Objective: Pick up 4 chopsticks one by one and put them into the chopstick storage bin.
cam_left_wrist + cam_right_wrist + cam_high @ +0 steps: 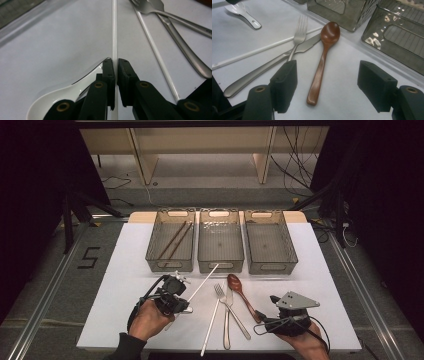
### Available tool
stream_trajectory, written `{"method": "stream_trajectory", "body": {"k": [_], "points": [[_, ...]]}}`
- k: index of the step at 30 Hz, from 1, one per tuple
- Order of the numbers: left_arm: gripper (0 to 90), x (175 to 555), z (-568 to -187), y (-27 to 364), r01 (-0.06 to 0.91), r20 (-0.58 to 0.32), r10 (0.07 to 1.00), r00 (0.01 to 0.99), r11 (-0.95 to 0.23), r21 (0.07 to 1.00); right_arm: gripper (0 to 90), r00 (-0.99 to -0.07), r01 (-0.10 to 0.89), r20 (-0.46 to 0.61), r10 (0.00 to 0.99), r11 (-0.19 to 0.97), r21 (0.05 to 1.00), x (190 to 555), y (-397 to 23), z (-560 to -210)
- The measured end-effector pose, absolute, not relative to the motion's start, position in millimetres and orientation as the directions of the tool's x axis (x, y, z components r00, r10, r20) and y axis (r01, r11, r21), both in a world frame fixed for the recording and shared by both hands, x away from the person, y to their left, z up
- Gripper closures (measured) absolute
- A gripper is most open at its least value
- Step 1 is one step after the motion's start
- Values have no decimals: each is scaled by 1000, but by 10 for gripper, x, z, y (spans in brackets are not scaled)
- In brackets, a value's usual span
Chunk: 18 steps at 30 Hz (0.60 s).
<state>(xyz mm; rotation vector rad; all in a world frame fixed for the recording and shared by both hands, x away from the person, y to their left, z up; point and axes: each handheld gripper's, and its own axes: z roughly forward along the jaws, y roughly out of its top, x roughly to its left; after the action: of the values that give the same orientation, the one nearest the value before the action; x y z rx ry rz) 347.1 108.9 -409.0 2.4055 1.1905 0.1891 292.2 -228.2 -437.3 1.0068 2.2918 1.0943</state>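
Left tool pinches a white chopstick, its far end pointing toward the middle basket. A white spoon lies on the tabletop just beside it. Right tool, jaws spread, hovers over the brown wooden spoon. Beyond: fork, knife, second white chopstick. Left basket holds brown chopsticks.

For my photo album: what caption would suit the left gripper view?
Left gripper pinching a white chopstick above the table, fork and knife alongside.
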Motion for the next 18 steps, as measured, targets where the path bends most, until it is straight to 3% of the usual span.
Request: {"method": "stream_trajectory", "body": {"k": [11, 18], "points": [[840, 3747, -3762, 1372, 699, -92, 823, 561, -411, 585, 321, -651, 427, -47, 758, 417, 803, 2917, -2299, -4357], [840, 4054, -3646, 1559, 703, -96, 858, 505, -344, 623, 313, -651, 427, -48, 758, 417, 803, 2910, -2309, -4344]]}}
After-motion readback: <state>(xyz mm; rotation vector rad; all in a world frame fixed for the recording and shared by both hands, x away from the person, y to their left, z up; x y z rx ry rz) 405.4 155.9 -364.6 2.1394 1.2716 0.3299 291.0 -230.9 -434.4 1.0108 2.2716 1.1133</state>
